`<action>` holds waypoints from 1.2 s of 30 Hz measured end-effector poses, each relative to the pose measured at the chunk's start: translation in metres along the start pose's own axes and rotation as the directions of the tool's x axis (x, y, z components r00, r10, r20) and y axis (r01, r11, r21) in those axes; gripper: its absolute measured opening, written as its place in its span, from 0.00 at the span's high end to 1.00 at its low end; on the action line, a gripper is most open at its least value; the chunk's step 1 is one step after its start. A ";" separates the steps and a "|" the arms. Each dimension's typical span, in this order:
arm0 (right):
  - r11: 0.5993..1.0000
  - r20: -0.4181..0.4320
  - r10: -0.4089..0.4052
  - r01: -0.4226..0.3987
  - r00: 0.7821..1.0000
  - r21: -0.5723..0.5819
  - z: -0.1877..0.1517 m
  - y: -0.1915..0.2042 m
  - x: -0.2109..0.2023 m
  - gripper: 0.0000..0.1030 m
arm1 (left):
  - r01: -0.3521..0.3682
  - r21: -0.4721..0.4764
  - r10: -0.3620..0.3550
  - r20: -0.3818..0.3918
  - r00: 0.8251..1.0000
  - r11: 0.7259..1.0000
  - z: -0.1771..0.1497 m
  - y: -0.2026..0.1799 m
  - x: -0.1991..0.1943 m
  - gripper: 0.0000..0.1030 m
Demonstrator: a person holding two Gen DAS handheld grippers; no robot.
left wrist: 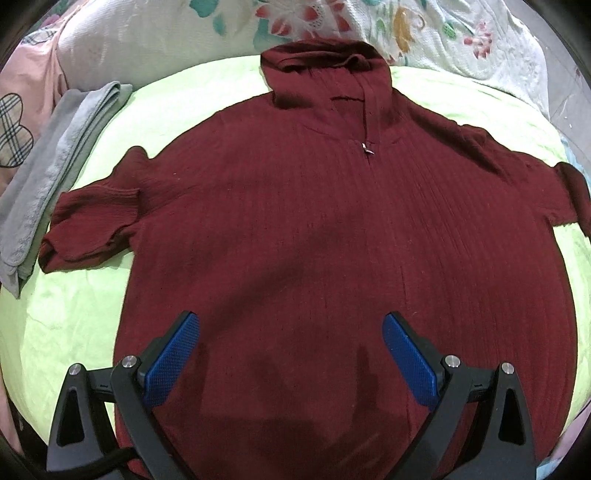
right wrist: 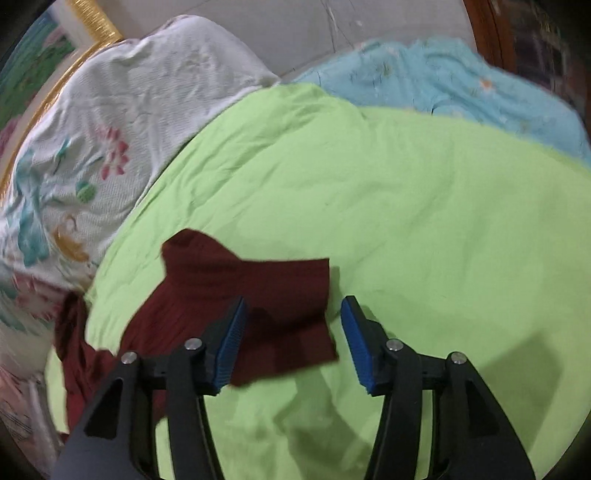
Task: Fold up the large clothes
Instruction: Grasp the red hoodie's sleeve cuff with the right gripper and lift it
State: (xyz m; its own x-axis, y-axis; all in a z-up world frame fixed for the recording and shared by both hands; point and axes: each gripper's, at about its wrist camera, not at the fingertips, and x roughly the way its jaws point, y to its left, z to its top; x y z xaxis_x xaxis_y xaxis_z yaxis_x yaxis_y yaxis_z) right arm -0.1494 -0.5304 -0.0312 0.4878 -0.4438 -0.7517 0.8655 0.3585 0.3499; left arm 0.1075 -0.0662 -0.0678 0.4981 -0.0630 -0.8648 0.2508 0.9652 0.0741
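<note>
A dark red ribbed sweater with a high collar and a short zip lies flat, front up, on a light green sheet, both sleeves spread to the sides. My left gripper hovers open over the sweater's lower body, blue pads wide apart with nothing between them. In the right wrist view, the end of one dark red sleeve lies on the green sheet. My right gripper is over that sleeve end, its jaws apart on either side; the right pad stands clear of the cloth.
A folded grey cloth lies left of the sweater. A white floral quilt is bunched behind the collar, the quilt also showing at the left. A light blue blanket lies beyond the sheet's far edge. Pink fabric lies far left.
</note>
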 end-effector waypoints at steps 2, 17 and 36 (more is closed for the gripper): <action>0.998 -0.015 0.051 -0.051 0.999 0.029 0.002 -0.006 0.009 0.46 | 0.003 0.004 -0.003 -0.001 1.000 1.000 0.001 -0.002 0.002 0.03; 0.896 -0.073 0.426 -0.431 0.902 -0.102 -0.048 0.125 -0.072 0.94 | 0.037 -0.052 -0.036 0.029 0.999 0.998 -0.003 0.028 -0.005 0.04; 0.665 -0.614 0.611 -0.745 0.500 0.056 -0.288 0.427 0.035 0.94 | 0.144 -0.168 -0.132 0.079 0.988 0.975 -0.014 0.107 -0.020 0.04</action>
State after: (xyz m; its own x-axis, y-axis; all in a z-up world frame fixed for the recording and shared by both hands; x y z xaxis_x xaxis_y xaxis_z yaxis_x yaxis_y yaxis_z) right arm 0.2045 -0.1564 -0.0695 0.7027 0.5013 -0.5049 0.2188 0.5230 0.8238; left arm 0.1129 0.0419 -0.0493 0.5243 -0.2097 -0.8253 0.1769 0.9749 -0.1353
